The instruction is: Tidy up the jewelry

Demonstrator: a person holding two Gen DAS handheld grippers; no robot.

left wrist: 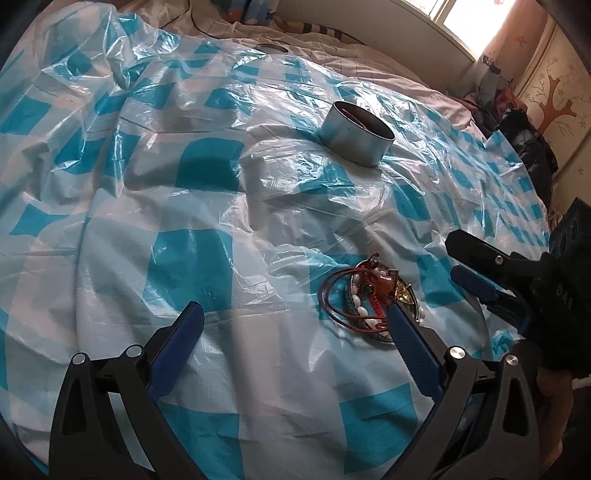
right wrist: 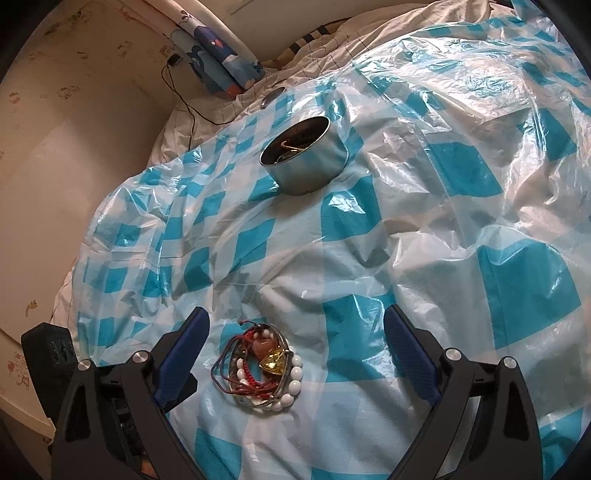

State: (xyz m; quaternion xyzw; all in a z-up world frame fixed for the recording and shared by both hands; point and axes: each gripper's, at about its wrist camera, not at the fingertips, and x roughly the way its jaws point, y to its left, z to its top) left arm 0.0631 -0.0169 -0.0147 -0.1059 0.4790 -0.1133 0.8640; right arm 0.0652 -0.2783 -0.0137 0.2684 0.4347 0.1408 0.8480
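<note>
Rumpled bed [left wrist: 388, 62] under checked plastic sheet [left wrist: 147, 221], bright window [left wrist: 458, 18], stained wall [right wrist: 74, 110].

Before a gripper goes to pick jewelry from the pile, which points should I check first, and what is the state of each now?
1. Right gripper open: ok, its fingers stand wide apart.
2. Left gripper open: ok, nothing is held.
3. Jewelry pile in reach: ok, it lies on the checkered plastic sheet just ahead of the right gripper, nearer its left finger.
4. Pieces separated: not ok, the white bead bracelet, red cords and yellow stone are tangled together.
5. Round metal tin upright and open: ok, no lid is on it.
6. Room in the tin: cannot tell, something gold-coloured already lies inside.
</note>
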